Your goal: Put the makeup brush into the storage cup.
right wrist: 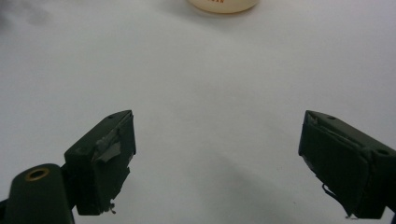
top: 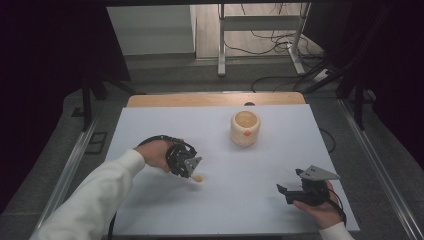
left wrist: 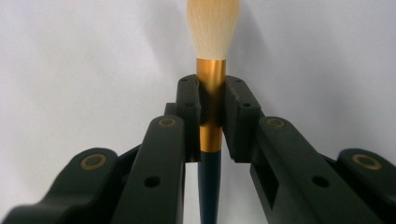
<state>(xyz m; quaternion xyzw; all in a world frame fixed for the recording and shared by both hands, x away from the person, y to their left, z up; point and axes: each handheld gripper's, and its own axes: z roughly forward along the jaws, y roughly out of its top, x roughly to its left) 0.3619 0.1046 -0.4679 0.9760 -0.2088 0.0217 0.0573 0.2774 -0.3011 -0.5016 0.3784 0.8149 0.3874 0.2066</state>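
Makeup brush pinched in the left gripper, wooden cup sitting further back

The brush [left wrist: 211,98] has a cream tuft, gold ferrule and dark handle, clamped at the ferrule by the left gripper [left wrist: 211,100], tuft low over the white table. The pale round cup [top: 245,128] stands upright, open top, small orange-red mark on its side
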